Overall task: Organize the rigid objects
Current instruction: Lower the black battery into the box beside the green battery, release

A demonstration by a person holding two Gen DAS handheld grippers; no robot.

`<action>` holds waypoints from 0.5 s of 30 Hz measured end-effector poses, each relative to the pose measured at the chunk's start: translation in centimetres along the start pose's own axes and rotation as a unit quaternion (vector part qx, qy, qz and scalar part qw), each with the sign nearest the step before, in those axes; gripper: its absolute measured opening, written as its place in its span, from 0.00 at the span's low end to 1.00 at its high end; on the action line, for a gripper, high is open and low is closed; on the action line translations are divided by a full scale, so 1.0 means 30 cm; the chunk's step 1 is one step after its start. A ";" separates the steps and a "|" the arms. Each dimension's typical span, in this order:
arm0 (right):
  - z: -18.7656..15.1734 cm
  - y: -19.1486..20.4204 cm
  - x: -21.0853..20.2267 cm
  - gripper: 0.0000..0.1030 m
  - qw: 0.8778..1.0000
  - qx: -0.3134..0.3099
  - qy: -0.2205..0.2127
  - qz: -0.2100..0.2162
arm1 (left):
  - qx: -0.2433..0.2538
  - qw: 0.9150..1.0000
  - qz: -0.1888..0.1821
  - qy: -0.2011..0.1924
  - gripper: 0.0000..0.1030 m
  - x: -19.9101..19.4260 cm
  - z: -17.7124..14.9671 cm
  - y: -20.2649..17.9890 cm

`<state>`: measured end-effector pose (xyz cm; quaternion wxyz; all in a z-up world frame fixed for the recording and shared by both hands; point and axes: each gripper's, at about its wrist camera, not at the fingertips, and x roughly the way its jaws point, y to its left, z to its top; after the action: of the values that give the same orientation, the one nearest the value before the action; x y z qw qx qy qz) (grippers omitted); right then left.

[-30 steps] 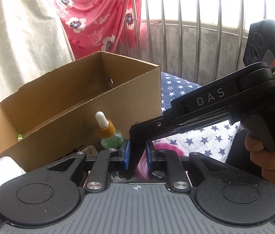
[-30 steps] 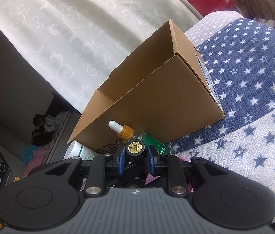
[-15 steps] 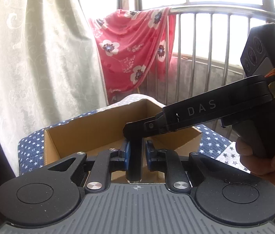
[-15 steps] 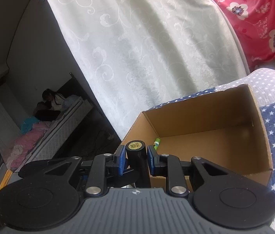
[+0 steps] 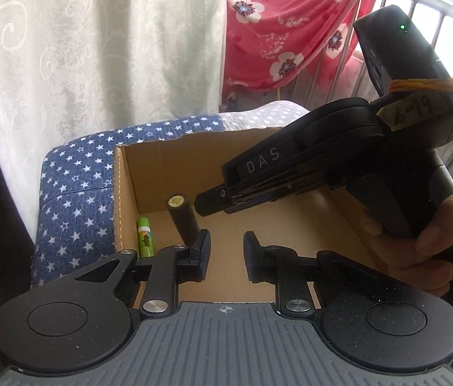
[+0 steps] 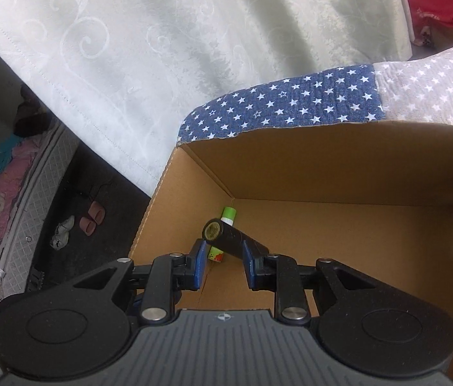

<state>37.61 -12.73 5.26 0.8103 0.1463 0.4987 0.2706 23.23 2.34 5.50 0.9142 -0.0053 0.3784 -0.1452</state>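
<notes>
Star-print cloth [image 5: 75, 173] carries the cardboard box [image 5: 149, 173]; a tilted black gold-capped tube [image 6: 226, 236] lies between the spread right gripper [image 6: 223, 257]; left gripper [image 5: 226, 251] gapes empty.

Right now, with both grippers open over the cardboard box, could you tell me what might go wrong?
1. The black cylindrical tube with the gold end leans tilted between the open fingers of the right gripper; pulling back could snag it.
2. It may topple onto the green tube by the brown cardboard box's wall.
3. The left gripper hangs close; the two could collide.
</notes>
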 end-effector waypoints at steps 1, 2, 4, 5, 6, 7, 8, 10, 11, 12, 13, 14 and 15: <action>0.001 -0.002 -0.020 0.26 1.000 0.003 -0.006 0.004 | -0.001 1.000 0.000 -0.007 0.22 -0.014 0.001 0.003; 0.008 -0.007 -0.045 0.26 1.000 0.006 -0.015 0.011 | -0.001 1.000 0.001 -0.013 0.24 -0.028 0.000 0.004; 0.008 -0.019 -0.108 0.27 0.999 0.011 -0.034 0.019 | -0.004 1.000 0.003 -0.028 0.26 -0.066 0.005 0.007; 0.004 -0.023 -0.142 0.27 0.999 0.014 -0.044 0.023 | -0.005 0.999 0.004 -0.034 0.28 -0.083 0.002 0.008; -0.009 -0.030 -0.183 0.27 0.998 0.017 -0.054 0.026 | -0.006 0.999 0.005 -0.044 0.31 -0.109 -0.001 0.007; -0.020 -0.037 -0.222 0.27 0.997 0.020 -0.063 0.030 | -0.007 0.999 0.005 -0.051 0.32 -0.127 -0.005 0.007; -0.042 -0.044 -0.268 0.27 0.997 0.024 -0.072 0.035 | -0.008 0.998 0.005 -0.059 0.33 -0.151 -0.011 0.007; -0.094 -0.052 -0.361 0.29 0.995 0.027 -0.090 0.040 | -0.006 0.997 0.005 -0.073 0.34 -0.194 -0.026 0.001; -0.126 -0.054 -0.412 0.32 0.994 0.027 -0.100 0.043 | -0.006 0.997 0.004 -0.078 0.34 -0.213 -0.034 -0.002; -0.157 -0.054 -0.461 0.37 0.992 0.026 -0.112 0.047 | -0.003 0.996 -0.002 -0.084 0.36 -0.238 -0.046 -0.007; -0.191 -0.054 -0.511 0.40 0.991 0.024 -0.124 0.051 | 0.000 0.996 -0.007 -0.089 0.36 -0.259 -0.057 -0.015; -0.228 -0.053 -0.560 0.45 0.989 0.021 -0.139 0.053 | 0.003 0.996 -0.010 -0.093 0.38 -0.276 -0.067 -0.022; -0.271 -0.053 -0.611 0.47 0.986 0.018 -0.156 0.054 | 0.010 0.995 -0.015 -0.099 0.40 -0.299 -0.087 -0.034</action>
<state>24.34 -24.98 14.08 0.8595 0.2283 0.3625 0.2789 15.15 4.04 9.94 0.9448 -0.0159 0.2846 -0.1614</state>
